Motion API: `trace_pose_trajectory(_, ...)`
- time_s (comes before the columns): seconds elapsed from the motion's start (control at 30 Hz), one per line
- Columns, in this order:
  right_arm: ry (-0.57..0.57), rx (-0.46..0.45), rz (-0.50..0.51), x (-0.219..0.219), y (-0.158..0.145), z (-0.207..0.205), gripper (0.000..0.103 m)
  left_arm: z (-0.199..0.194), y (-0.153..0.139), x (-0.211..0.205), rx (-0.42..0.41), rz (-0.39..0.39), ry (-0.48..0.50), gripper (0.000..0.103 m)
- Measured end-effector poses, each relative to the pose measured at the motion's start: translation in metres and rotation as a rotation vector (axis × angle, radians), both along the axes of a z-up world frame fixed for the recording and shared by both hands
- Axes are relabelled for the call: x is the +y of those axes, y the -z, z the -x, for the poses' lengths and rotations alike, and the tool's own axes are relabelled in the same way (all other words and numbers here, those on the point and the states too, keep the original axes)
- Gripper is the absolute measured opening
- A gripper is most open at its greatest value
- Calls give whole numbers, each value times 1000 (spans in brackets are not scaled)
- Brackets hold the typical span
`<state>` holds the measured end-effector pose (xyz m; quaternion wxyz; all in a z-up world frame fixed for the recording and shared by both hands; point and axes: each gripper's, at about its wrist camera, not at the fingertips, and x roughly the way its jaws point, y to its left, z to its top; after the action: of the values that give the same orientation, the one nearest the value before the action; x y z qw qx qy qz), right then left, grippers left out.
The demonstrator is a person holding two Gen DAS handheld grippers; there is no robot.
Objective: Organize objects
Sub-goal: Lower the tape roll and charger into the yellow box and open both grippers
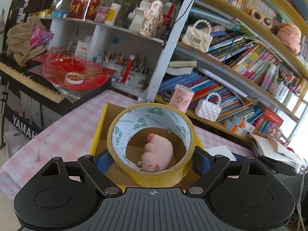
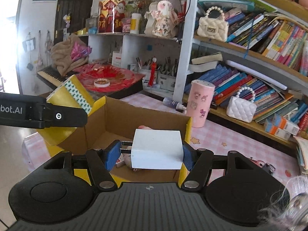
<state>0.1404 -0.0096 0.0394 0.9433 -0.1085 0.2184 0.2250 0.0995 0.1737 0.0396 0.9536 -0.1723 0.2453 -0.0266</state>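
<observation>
Left wrist view: left tool (image 1: 152, 154) is spread wide and clamps a yellow tape roll (image 1: 152, 144) by its outer sides, blue pads (image 1: 102, 159) pressed on either flank. Roll faces the camera, its white printed core showing. It hangs above an open cardboard box (image 1: 100, 127) with yellow outside walls. Through the roll's hole, a pink plush toy (image 1: 157, 152) lies on the box floor. Box sits on a counter (image 1: 63, 134) with a pink checked cloth. Behind: a keyboard piano (image 1: 27, 77) with red packaging and a small tape ring on top, a pink cylinder cup (image 1: 182, 98) and a white quilted handbag (image 1: 208, 108) on the low bookshelf (image 1: 250, 61).

Right wrist view: right tool (image 2: 150, 154) is about half open and grips a white charger block (image 2: 156, 149). The right blue pad presses on the block's side; the left pad (image 2: 112, 154) meets the metal prongs sticking out of the block's left face. Block hangs over the near part of the same cardboard box (image 2: 134, 115), a bit of the pink plush toy (image 2: 145, 127) peeking above it. Something small and whitish lies on the box floor under the block, can't tell what. At left, the left tool's black finger (image 2: 48, 113) holds the yellow tape roll (image 2: 65, 96) over the box's left wall. The pink cylinder cup (image 2: 201, 104) stands on the counter (image 2: 231, 138) just beyond the box's right far corner, a small bottle lying beside it.
</observation>
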Motion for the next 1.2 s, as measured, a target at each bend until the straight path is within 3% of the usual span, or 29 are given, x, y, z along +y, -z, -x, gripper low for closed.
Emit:
trace_pose_trajectory(0.5,-143,128,78,19,39,-64,63,-57,35,-8,162,-18,-49,87)
trace_pose_trajectory(0.7,-165,210,83,21,50,-82,63,-71,38,-13,195,-84,-59,88)
trace_pose_trajectory(0.83,-197,235,104,27,51,-89,63,-79,40,-24,228,-178,-44,88)
trace_pose_trajectory(1.2,-200,236,111,28,52,-89,63,-77,42,-28,219,-194,-75,92)
